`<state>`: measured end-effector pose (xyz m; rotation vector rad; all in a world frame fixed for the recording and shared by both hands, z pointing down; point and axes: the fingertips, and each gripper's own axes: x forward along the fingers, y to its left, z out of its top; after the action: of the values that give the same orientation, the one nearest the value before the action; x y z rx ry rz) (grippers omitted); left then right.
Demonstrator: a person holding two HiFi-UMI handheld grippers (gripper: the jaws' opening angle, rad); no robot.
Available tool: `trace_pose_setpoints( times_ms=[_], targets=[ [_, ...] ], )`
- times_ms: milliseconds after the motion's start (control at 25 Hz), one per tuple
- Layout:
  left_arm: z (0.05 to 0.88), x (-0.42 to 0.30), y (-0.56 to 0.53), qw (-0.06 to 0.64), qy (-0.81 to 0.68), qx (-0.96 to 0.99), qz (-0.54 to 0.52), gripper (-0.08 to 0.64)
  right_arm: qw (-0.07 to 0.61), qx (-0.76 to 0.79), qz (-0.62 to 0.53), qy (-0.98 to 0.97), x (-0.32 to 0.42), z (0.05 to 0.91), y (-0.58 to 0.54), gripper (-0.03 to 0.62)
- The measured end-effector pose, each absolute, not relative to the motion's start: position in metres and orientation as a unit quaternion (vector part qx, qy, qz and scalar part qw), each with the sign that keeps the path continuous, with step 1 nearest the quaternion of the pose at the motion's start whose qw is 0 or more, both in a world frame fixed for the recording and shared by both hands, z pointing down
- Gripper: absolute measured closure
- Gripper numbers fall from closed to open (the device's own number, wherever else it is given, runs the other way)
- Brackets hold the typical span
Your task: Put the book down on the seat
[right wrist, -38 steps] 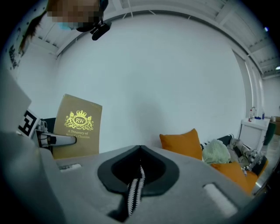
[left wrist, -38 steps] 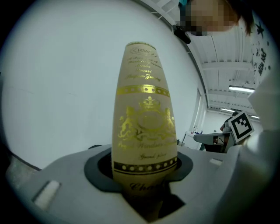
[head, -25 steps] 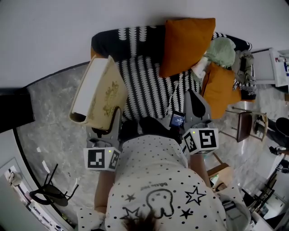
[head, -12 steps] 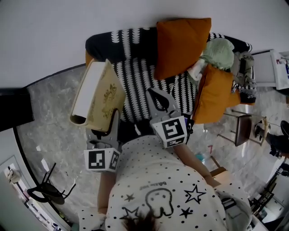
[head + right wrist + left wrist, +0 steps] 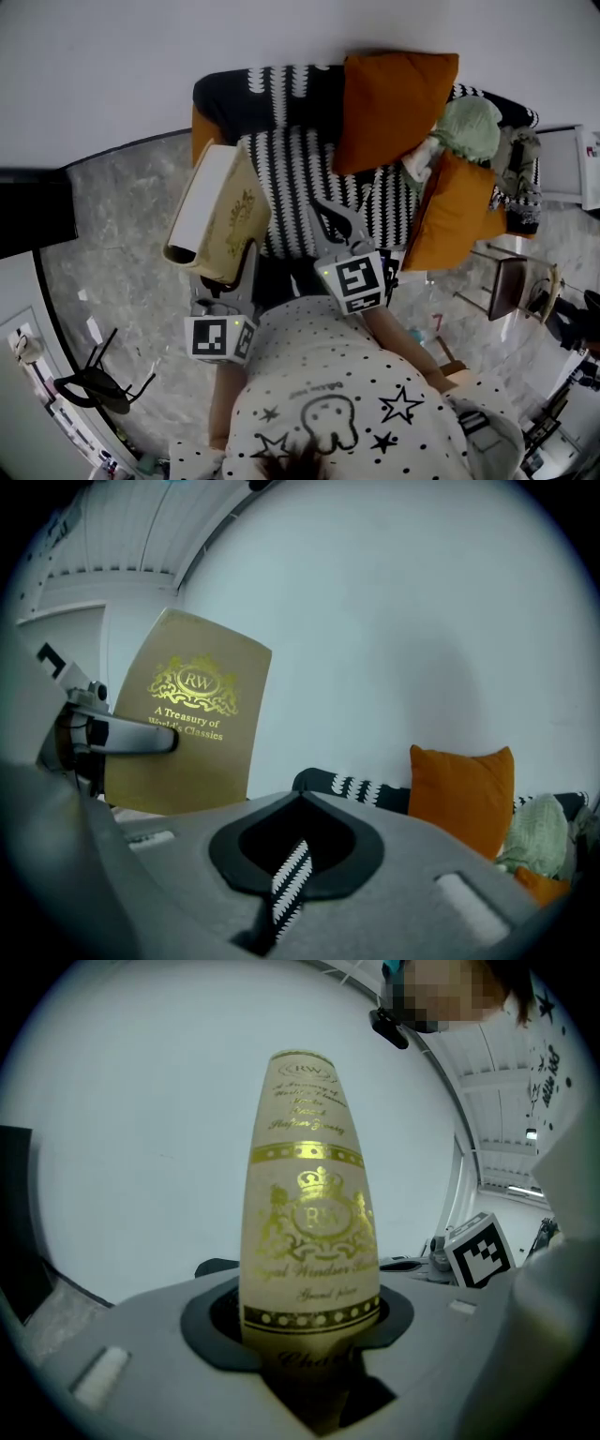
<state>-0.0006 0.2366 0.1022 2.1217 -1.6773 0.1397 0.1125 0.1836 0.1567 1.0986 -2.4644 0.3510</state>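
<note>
A thick tan book (image 5: pixel 217 211) with gold print stands upright, its spine (image 5: pixel 309 1213) facing me in the left gripper view. My left gripper (image 5: pixel 239 264) is shut on the book's lower end (image 5: pixel 309 1330), left of the seat and over the floor. The seat (image 5: pixel 298 183) is a black-and-white striped sofa cushion. My right gripper (image 5: pixel 333 223) hovers over the seat's front edge, jaws together and empty; a strip of the striped fabric (image 5: pixel 291 878) shows through their slit. The right gripper view shows the book's cover (image 5: pixel 187 733) to the left.
Two orange cushions (image 5: pixel 396 98) (image 5: pixel 455 211) and a green plush toy (image 5: pixel 472 127) fill the sofa's right half. A small wooden side table (image 5: pixel 511 262) stands to the right, a black chair (image 5: pixel 94 384) at lower left. White wall behind; marble floor (image 5: pixel 122 234).
My right gripper has swung left and down, from in front of the orange cushion to the striped seat's front. The book and left gripper shifted slightly toward the sofa.
</note>
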Motion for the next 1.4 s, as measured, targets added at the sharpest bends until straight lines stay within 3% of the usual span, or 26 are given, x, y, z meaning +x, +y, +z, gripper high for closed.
trace_pose_setpoints(
  times_ms=[640, 1400],
  targets=[
    [0.132, -0.039, 0.237, 0.252, -0.573, 0.777, 0.063, 0.333, 0.187, 0.421, 0.104, -0.882, 0.094, 0.141, 0.165, 0.598],
    [0.147, -0.032, 0.227, 0.267, -0.527, 0.802, 0.09, 0.333, 0.185, 0.436, 0.102, -0.875, 0.099, 0.14, 0.169, 0.598]
  ],
)
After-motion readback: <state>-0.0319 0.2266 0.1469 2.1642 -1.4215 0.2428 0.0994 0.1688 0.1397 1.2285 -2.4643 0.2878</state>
